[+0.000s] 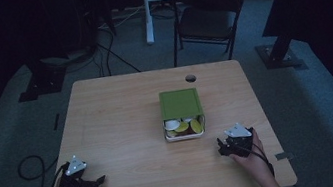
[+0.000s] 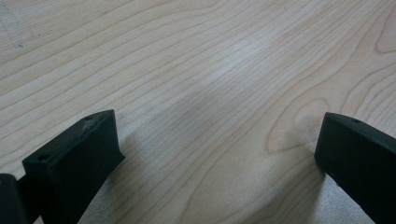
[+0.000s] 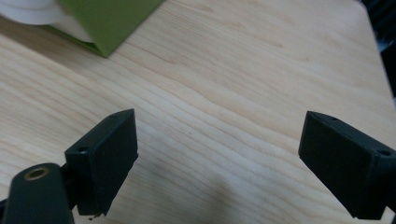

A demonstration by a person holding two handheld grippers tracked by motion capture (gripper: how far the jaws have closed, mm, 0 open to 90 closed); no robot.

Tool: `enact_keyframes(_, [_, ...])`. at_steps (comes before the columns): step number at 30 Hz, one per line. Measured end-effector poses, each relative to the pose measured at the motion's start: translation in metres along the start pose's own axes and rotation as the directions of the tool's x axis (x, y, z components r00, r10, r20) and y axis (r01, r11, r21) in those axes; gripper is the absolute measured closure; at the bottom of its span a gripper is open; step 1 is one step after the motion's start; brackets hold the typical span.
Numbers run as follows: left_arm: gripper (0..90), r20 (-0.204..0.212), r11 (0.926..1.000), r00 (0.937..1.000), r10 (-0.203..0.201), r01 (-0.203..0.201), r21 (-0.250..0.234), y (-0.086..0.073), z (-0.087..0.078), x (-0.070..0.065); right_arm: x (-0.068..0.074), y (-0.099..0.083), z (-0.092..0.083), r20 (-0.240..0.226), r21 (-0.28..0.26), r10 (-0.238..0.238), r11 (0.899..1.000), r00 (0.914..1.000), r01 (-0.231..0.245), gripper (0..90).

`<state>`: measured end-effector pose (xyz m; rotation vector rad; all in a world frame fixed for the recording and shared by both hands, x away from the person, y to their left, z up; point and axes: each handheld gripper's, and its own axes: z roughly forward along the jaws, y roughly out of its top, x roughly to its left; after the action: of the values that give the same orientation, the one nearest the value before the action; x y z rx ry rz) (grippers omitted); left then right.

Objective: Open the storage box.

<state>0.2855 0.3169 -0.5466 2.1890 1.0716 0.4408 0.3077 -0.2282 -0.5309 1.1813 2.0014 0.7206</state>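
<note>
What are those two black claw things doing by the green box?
A person holds the left gripper and the right gripper low over the wooden table, both open and holding nothing. Between them, nearer the right one, sits a green box, its lid slid partway back, with white and yellow pieces showing inside.

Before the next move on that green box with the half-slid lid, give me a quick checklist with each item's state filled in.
1. Left gripper open, nothing between the jaws: ok.
2. Right gripper open, nothing between the jaws: ok.
3. Green box flat on the table, away from the edges: ok.
4. Lid slid back, round chips exposed at the near end: ok.
5. Bare table between right gripper and box: ok.
6. Either gripper touching the box: not ok, both rest apart from it near the front edge.
</note>
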Motion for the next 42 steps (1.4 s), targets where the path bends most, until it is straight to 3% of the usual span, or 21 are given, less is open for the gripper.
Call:
enact_keyframes(6, [0.0,0.0,1.0,1.0,0.0,0.0,0.0,0.0,0.0,0.0,0.012,0.007,-0.005,0.01,-0.033,-0.063,0.997,0.998,0.063,13.1])
enact_keyframes(12, [0.0,0.0,1.0,1.0,0.0,0.0,0.0,0.0,0.0,0.0,0.03,0.013,-0.009,0.02,-0.053,-0.173,0.983,0.9847,0.174,13.1])
enact_keyframes(17, [0.0,0.0,1.0,1.0,0.0,0.0,0.001,0.0,0.0,0.0,0.041,0.014,-0.01,0.049,-0.063,-0.247,0.966,0.9678,0.25,13.2])
enact_keyframes(20, [0.0,0.0,1.0,1.0,0.0,0.0,0.0,0.0,0.0,0.0,0.044,0.015,-0.011,0.061,-0.07,-0.265,0.96,0.9622,0.269,13.7])
enact_keyframes(24, [0.0,0.0,1.0,1.0,0.0,0.0,0.0,0.0,0.0,0.0,0.053,0.018,-0.015,0.087,-0.089,-0.328,0.938,0.9407,0.335,15.4])
enact_keyframes(26, [0.0,0.0,1.0,1.0,-0.002,0.002,-0.001,0.0,0.0,0.0,0.057,0.019,-0.016,0.102,-0.099,-0.364,0.923,0.926,0.373,16.2])
enact_keyframes(28, [0.0,0.0,1.0,1.0,-0.002,0.002,-0.002,0.0,0.0,0.0,0.057,0.019,-0.016,0.102,-0.099,-0.364,0.923,0.926,0.373,16.2])
enact_keyframes(29, [0.0,0.0,1.0,1.0,-0.002,0.002,-0.001,0.0,0.0,0.0,0.065,0.02,-0.018,0.11,-0.118,-0.409,0.899,0.9057,0.421,16.2])
enact_keyframes(32, [0.0,0.0,1.0,1.0,-0.002,0.002,-0.001,0.0,0.0,0.0,0.071,0.021,-0.018,0.13,-0.131,-0.457,0.872,0.8798,0.472,16.2])
enact_keyframes(33, [0.0,0.0,1.0,1.0,-0.002,0.002,-0.001,0.0,0.0,0.0,0.071,0.021,-0.018,0.13,-0.131,-0.457,0.872,0.8798,0.472,16.2])
enact_keyframes(34, [0.0,0.0,1.0,1.0,0.0,0.0,0.0,0.0,0.0,0.0,0.076,0.022,-0.018,0.147,-0.138,-0.499,0.845,0.8541,0.517,16.8])
enact_keyframes(38, [0.0,0.0,1.0,1.0,0.0,0.0,0.0,0.0,0.0,0.0,0.083,0.023,-0.018,0.147,-0.155,-0.547,0.81,0.8239,0.566,18.3])
enact_keyframes(39, [0.0,0.0,1.0,1.0,0.0,0.0,0.0,0.0,0.0,0.0,0.083,0.023,-0.018,0.147,-0.155,-0.547,0.81,0.8239,0.566,18.3])
enact_keyframes(40, [0.0,0.0,1.0,1.0,0.0,0.0,0.0,0.0,0.0,0.0,0.084,0.023,-0.018,0.15,-0.16,-0.556,0.802,0.8176,0.575,18.3])
enact_keyframes(41, [0.0,0.0,1.0,1.0,0.0,0.0,0.0,0.0,0.0,0.0,0.088,0.024,-0.02,0.17,-0.173,-0.582,0.776,0.7949,0.606,22.9])
enact_keyframes(42, [0.0,0.0,1.0,1.0,0.0,0.0,0.001,0.0,0.0,0.0,0.089,0.025,-0.02,0.181,-0.177,-0.594,0.765,0.7841,0.62,24.6])
